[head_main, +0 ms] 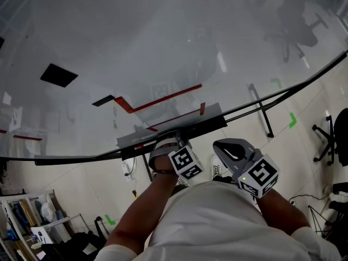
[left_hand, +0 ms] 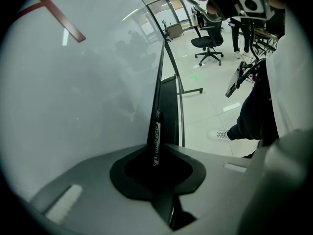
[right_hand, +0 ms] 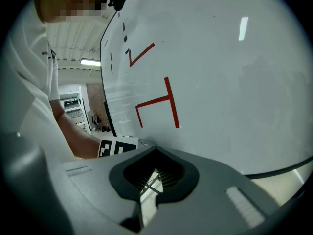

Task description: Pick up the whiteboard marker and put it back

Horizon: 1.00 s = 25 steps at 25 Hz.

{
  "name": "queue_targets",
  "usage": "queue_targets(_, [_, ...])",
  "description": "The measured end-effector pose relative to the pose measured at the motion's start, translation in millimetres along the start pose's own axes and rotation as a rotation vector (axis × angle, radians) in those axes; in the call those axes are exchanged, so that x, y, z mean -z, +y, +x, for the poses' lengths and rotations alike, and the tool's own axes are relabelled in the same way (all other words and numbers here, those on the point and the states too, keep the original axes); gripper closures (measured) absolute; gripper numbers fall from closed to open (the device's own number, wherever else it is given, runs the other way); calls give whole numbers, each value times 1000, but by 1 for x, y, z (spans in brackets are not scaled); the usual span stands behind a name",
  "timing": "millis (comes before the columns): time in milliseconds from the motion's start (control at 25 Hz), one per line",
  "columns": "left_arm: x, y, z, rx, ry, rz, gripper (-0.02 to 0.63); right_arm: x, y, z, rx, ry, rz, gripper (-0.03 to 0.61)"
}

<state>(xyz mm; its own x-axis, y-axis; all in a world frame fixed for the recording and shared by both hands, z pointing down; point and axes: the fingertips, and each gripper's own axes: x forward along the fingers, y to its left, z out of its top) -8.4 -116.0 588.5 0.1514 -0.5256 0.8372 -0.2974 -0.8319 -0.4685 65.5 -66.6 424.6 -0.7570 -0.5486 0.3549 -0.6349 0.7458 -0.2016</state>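
The right gripper [head_main: 232, 152] hangs just off the person's chest, its jaws pressed together on nothing, pointing at the whiteboard [head_main: 163, 42]. Beside it, the left gripper [left_hand: 156, 156] reaches the tray [left_hand: 169, 114] under the board's lower edge and pinches the near end of the whiteboard marker [left_hand: 156, 133], which lies lengthwise along the tray. Beyond, red lines [head_main: 166, 98] cross the board.

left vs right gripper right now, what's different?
The left gripper is down at the whiteboard's tray; the right gripper hangs back from it. The left gripper's jaws look closed on the whiteboard marker, which lies along the tray; the right gripper's jaws are closed on nothing. Shared: both grey, each carrying a square-marker cube.
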Motion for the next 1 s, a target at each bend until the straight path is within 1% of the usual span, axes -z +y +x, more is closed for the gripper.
queue_targets(320, [0, -1, -5, 23, -17, -28, 557, -3, 1, -1, 2, -6, 3, 577])
queue_targets(560, [-5, -1, -23, 27, -73, -72, 557, -3, 3, 1, -1, -11, 7, 577])
queue_targets(680, [-3, 2, -30, 16, -86, -92, 557, -2, 5, 3, -5, -11, 7, 577])
queue_targets(800, [-1, 2, -34, 25, -102, -127, 557, -4, 8, 4, -7, -14, 2, 577])
queue_targets(920, [-5, 2, -43, 40, -152, -173, 557, -5, 11, 5, -10, -15, -4, 577])
queue_targets(1000, [-13, 1, -54, 70, -230, -230, 557, -4, 12, 5, -10, -14, -3, 577])
